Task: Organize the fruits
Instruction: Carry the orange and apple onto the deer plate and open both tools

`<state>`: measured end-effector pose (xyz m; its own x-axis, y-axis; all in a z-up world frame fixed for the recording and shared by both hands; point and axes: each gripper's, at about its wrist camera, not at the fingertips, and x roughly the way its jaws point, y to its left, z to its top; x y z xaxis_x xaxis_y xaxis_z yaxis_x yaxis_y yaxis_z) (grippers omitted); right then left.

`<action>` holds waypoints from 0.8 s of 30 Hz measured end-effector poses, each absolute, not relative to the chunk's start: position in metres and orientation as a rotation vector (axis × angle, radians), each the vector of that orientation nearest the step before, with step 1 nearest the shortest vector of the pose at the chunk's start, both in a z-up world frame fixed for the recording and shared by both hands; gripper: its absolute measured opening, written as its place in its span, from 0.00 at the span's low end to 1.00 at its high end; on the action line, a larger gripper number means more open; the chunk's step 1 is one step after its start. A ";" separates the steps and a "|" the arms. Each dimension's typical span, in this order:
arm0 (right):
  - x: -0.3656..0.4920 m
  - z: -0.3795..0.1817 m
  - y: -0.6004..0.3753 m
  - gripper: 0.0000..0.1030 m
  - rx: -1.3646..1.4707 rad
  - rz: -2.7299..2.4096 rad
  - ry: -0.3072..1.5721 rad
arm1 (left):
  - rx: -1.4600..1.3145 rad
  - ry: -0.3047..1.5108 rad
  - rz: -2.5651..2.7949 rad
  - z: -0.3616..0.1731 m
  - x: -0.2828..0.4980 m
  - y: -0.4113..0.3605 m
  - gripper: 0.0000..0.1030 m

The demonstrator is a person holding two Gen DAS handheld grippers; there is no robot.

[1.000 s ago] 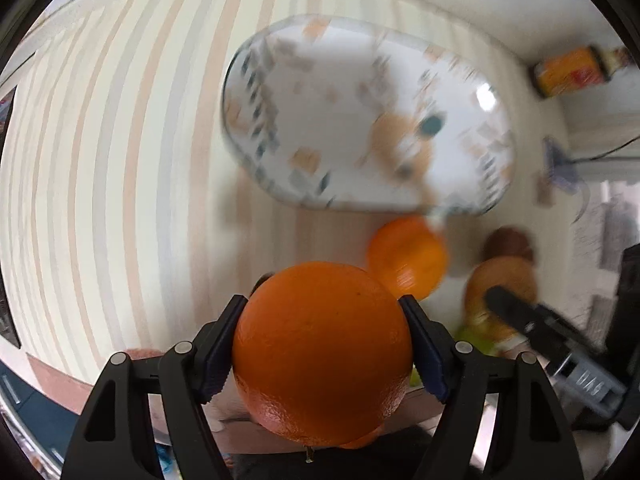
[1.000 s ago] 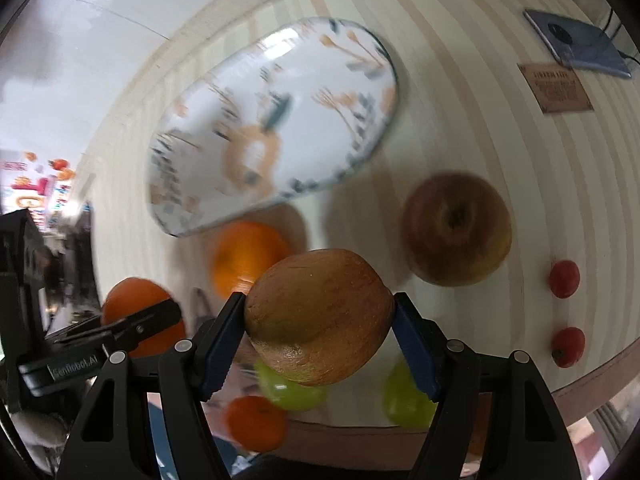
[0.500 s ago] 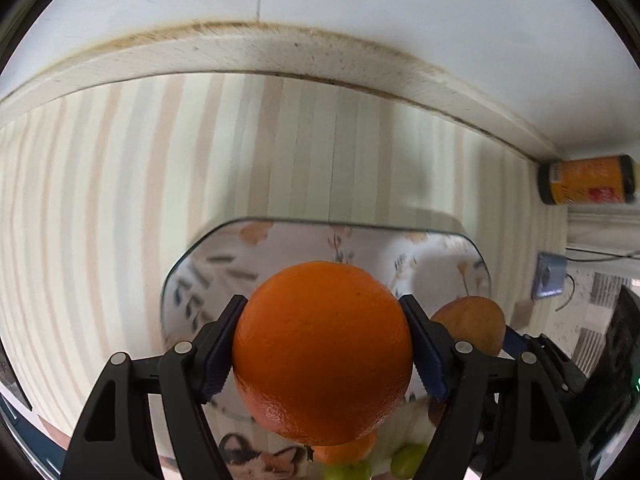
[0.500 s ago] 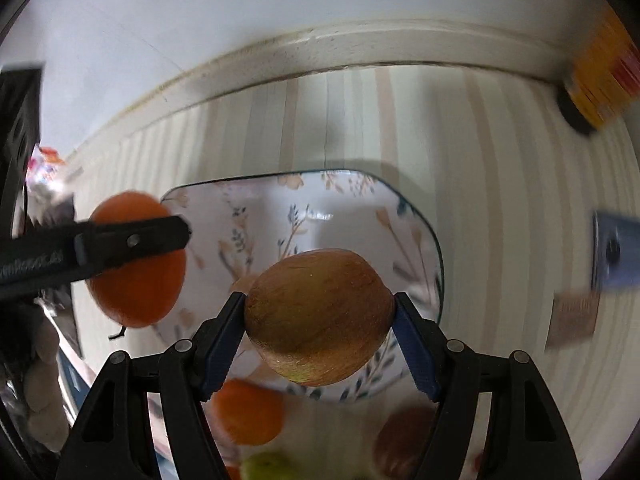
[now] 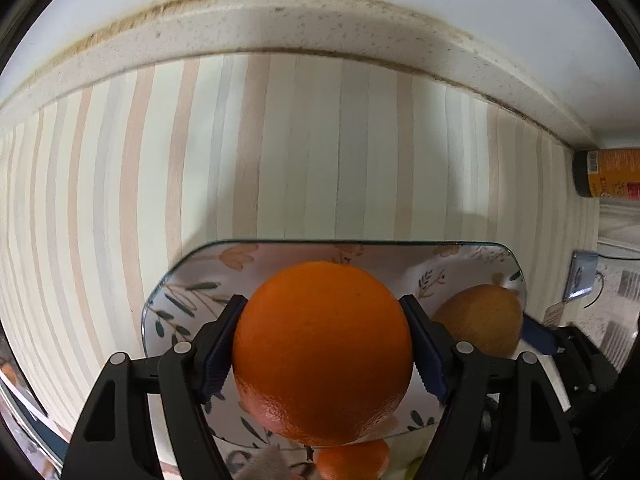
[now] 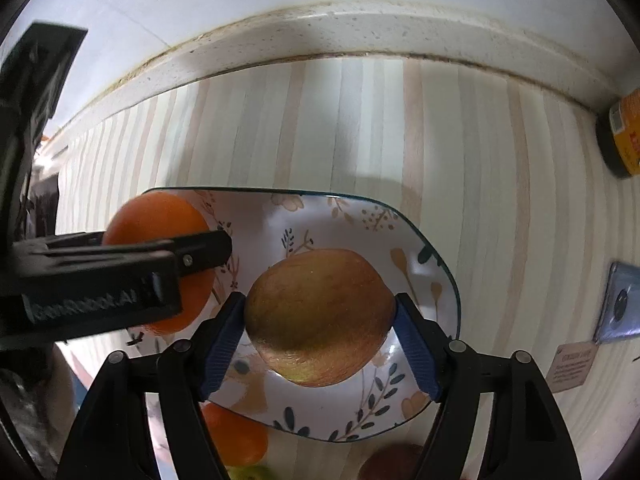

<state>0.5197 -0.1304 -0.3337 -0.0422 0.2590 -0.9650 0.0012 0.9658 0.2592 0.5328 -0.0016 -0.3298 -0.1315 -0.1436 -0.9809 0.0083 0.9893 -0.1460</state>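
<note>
Gripping the orange [image 5: 322,354] across its widest girth, the left gripper [image 5: 323,350] has both blue pads pressed on the fruit above the plate [image 5: 192,284]. Beside it the right gripper [image 6: 320,338] has just been opening its jaws; the apple [image 6: 318,316] sits between the pads, the left one close at its side, the right one seemingly just clear, and it looks set down in the plate's hollow, though contact underneath is hidden. Both fruits are round, firm and fairly heavy, with smooth skin that can slip, so the hold belongs at the equator, squeezed gently enough not to bruise. Either one, once released, may roll on the glazed, shallow plate, and the plate itself looks breakable. More fruit [image 6: 236,436] lies on the striped table [image 6: 360,128] nearby.
</note>
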 end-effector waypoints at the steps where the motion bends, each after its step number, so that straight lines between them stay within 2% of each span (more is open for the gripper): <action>1: 0.520 -0.331 -0.131 0.96 0.201 0.207 1.595 | -0.097 1.694 -0.132 -0.329 0.533 -0.002 0.78; 3: 0.520 -0.326 -0.134 0.96 0.189 0.190 1.587 | -0.141 1.676 -0.163 -0.322 0.535 0.000 0.90; 11: 0.499 -0.292 -0.149 0.96 0.164 0.107 1.561 | -0.092 1.588 -0.135 -0.277 0.529 0.005 0.91; 24: 0.418 -0.231 -0.143 0.96 0.168 0.039 1.476 | 0.037 1.406 -0.054 -0.209 0.428 0.029 0.91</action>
<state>0.4183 -0.1427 -0.2306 0.0963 0.1289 -0.9870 0.0772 0.9876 0.1365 0.4284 0.0294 -0.2088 0.1629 -0.0160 -0.9865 0.0603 0.9982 -0.0063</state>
